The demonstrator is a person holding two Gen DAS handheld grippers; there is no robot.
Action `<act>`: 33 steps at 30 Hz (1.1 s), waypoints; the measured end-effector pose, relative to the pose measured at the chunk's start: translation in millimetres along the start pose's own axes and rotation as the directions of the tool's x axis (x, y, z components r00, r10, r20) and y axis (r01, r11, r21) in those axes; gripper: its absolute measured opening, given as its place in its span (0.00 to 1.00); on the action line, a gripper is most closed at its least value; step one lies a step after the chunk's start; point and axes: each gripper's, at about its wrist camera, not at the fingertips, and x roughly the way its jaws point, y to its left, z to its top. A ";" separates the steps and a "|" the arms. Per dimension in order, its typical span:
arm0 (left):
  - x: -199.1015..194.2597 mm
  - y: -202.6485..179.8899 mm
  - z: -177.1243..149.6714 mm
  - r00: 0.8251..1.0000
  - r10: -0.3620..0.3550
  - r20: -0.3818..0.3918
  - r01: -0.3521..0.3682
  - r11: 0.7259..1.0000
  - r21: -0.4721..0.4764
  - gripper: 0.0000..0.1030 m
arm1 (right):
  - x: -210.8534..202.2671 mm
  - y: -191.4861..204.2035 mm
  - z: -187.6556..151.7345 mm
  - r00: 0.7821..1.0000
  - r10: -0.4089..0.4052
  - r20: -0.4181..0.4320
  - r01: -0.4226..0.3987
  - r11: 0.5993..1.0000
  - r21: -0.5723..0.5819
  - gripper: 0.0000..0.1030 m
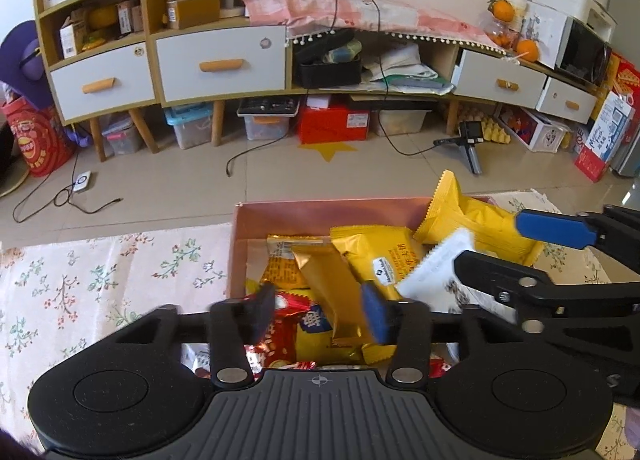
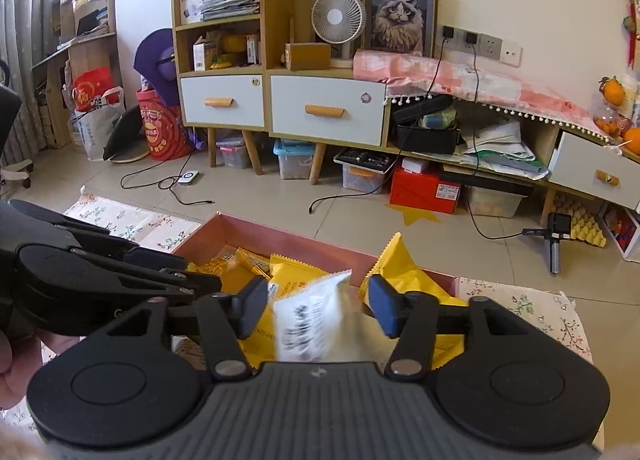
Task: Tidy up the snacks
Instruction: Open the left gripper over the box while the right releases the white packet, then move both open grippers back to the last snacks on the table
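- Right hand-held gripper (image 2: pixel 318 310): jaws apart, white packet (image 2: pixel 312 320) loose between the pads, upright, long axis pointing away from us.
- Left hand-held gripper (image 1: pixel 320 312): half open, empty, over gold bar (image 1: pixel 328 280).
- Both above pink box (image 1: pixel 320 211); right is nearer the packet.

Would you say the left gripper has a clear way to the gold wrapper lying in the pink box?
Probably yes. The left gripper hangs open right over the gold wrapper, which lies on top of the pile in the pink box; the right gripper is off to the side.
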 end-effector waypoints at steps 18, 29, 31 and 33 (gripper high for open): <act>-50.4 18.3 -24.2 1.000 -0.006 0.013 0.006 0.998 -0.056 0.71 | -43.4 7.4 -0.8 1.000 0.001 0.016 -0.001 1.000 -0.029 0.78; -92.6 32.1 -55.4 1.000 0.016 0.018 -0.016 0.999 -0.043 0.76 | -72.2 19.3 -12.2 0.999 -0.010 0.033 0.011 1.000 -0.017 0.85; -100.9 34.5 -61.8 1.000 0.020 0.020 -0.019 0.999 -0.035 0.78 | -76.9 23.7 -15.9 0.999 -0.014 0.036 0.014 1.000 -0.017 0.87; -108.6 36.7 -68.1 0.999 0.027 0.024 -0.026 0.999 -0.024 0.82 | -81.5 27.3 -19.2 0.999 -0.012 0.037 0.013 1.000 -0.016 0.88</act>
